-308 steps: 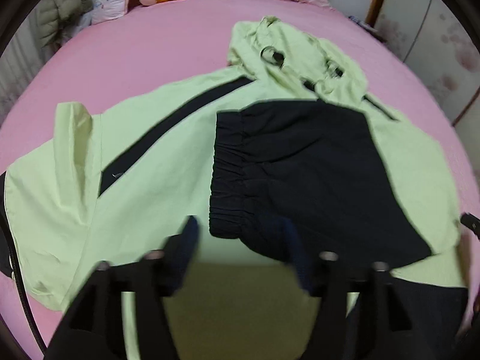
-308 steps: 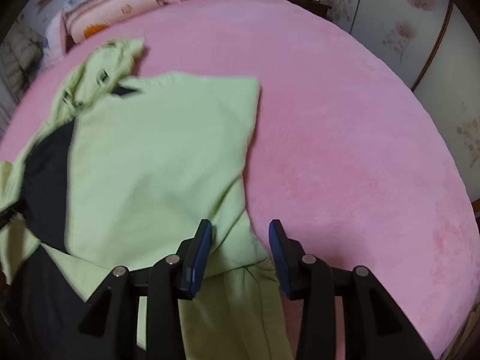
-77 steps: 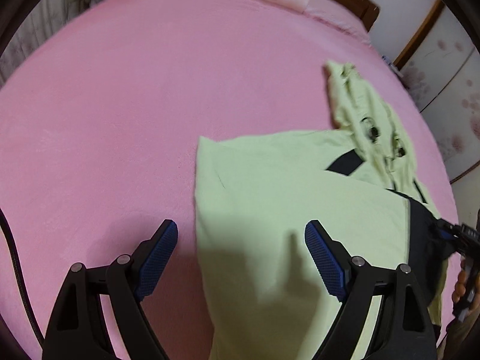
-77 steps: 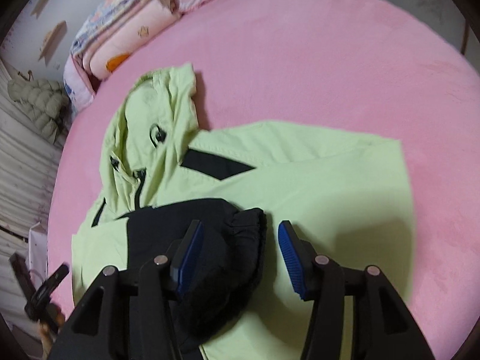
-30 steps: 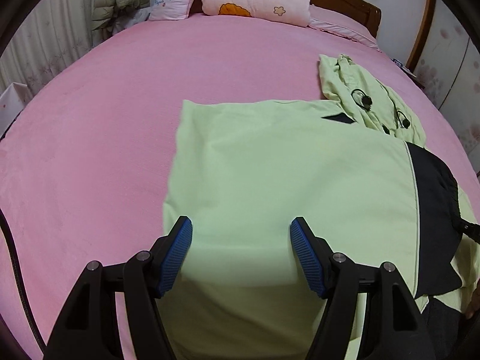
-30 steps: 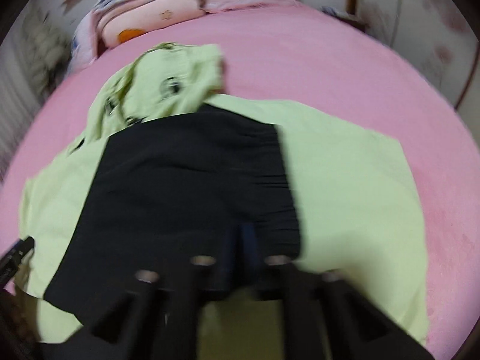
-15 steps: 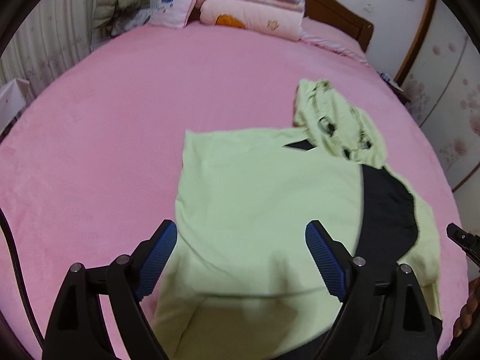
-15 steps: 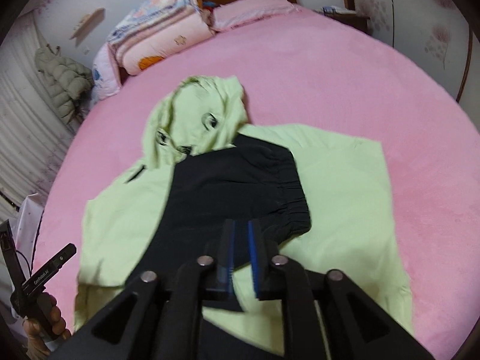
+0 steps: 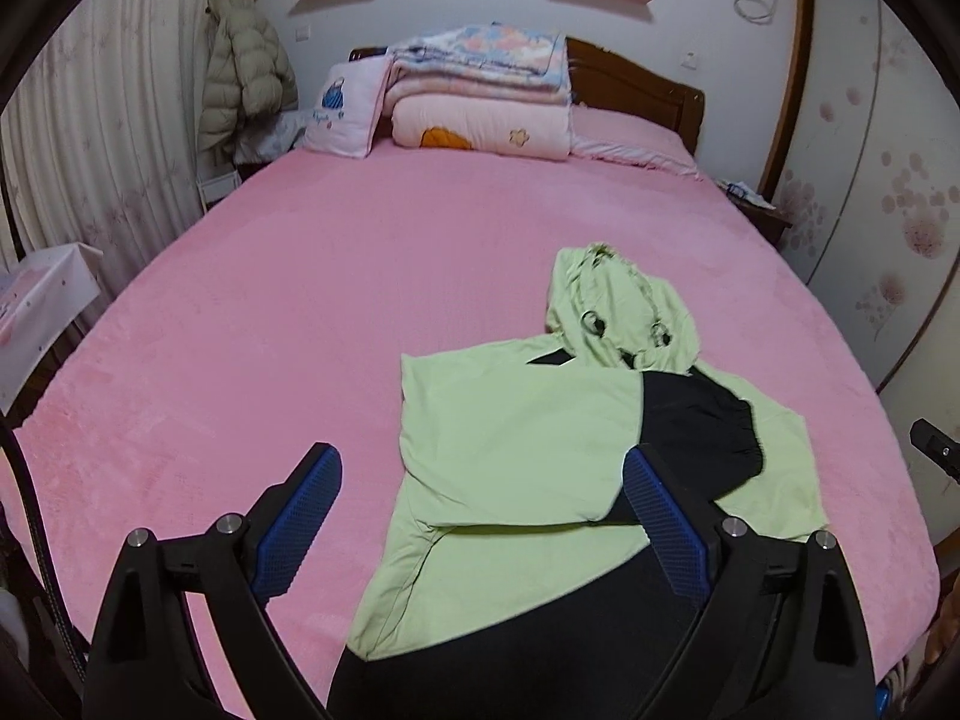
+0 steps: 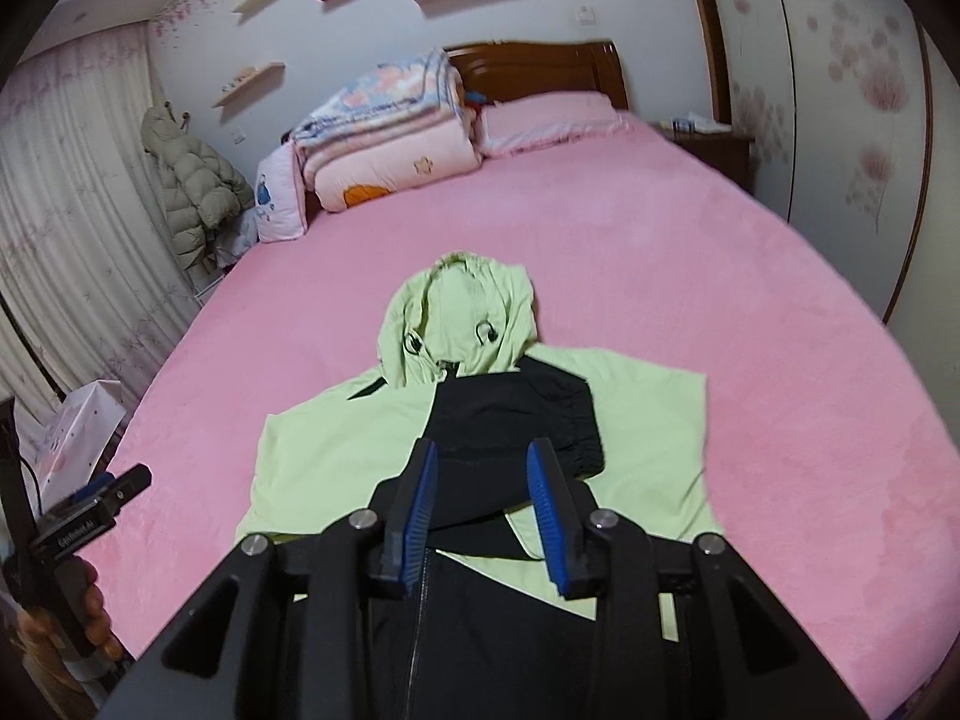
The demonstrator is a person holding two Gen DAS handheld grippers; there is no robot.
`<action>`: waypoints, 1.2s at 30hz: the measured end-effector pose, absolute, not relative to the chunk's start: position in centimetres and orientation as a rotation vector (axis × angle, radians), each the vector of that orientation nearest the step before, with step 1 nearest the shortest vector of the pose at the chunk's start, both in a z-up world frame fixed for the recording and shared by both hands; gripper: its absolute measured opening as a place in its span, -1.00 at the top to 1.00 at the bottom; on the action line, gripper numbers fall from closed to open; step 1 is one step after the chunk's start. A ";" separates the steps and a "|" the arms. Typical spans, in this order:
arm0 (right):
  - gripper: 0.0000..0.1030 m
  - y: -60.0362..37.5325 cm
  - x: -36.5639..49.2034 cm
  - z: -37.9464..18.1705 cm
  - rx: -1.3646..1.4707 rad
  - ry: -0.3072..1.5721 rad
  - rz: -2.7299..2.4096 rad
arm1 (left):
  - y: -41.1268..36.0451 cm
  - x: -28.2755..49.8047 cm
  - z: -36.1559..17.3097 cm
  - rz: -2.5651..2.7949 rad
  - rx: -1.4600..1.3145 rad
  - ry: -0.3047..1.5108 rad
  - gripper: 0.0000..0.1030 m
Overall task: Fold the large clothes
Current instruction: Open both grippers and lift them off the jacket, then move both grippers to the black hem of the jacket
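left gripper (image 9: 480, 513): black two-finger tool with blue ribbed pads, jaws opening and near full spread; nothing between them, pads clear of the cloth.
right gripper (image 10: 483, 507): same build, jaws part-way and opening; the black sleeve shows in the gap but lies below on the bed, pads not pressing it.
jacket (image 9: 522, 432): light-green hooded jacket with black panels, lying on the pink plush bed cover (image 9: 270, 312) toward the near right side, both sleeves folded in across the body, hood (image 9: 618, 312) flat and pointing to the headboard.
risk 1: black elastic-cuffed sleeve (image 10: 516, 420) sits loosely on top; a fold of the body upward would likely let it slide out or bunch.
risk 2: hood left out of the fold, so the packet probably ends lumpy unless it's tucked first.
risk 3: near hem hangs by the bed edge under both tools; a shallow pinch may catch one layer only and drag the folded sleeves open.
pose: both grippers held above the near hem, angled down toward the jacket, side by side; the person's left hand (image 10: 90, 624) is visible on its grip.
background: folded quilts (image 9: 480, 102) at the headboard, well apart from the jacket.
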State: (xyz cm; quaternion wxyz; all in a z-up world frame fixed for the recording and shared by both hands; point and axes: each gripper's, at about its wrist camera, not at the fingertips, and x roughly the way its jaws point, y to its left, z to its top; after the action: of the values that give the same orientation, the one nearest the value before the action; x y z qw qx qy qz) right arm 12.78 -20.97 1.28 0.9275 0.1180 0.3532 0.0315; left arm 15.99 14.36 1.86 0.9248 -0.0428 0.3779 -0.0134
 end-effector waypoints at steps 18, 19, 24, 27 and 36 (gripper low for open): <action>-0.12 -22.3 -2.6 5.1 0.069 0.539 0.083 | 15.1 1.7 5.3 -0.166 -0.053 0.654 -0.85; -0.12 -22.5 -3.4 4.5 0.059 0.540 0.078 | 15.3 1.1 4.3 -0.173 -0.047 0.666 -0.85; -0.15 -24.0 -6.3 -0.5 0.027 0.623 0.052 | 16.4 -0.8 -0.9 -0.179 0.015 0.723 -0.85; -0.15 -25.5 -7.2 -4.4 0.063 0.719 0.033 | 17.8 -1.1 -4.5 -0.180 0.020 0.785 -0.85; -0.15 -29.1 -8.6 -13.0 0.111 0.909 -0.008 | 22.7 -1.7 -14.6 -0.114 0.011 0.966 -0.85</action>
State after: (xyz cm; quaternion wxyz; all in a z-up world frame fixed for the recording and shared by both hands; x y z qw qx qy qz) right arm -8.58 -29.14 -13.04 0.8970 0.0538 0.4387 -0.0039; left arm -1.73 22.73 -14.62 0.8840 0.0052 0.4642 -0.0547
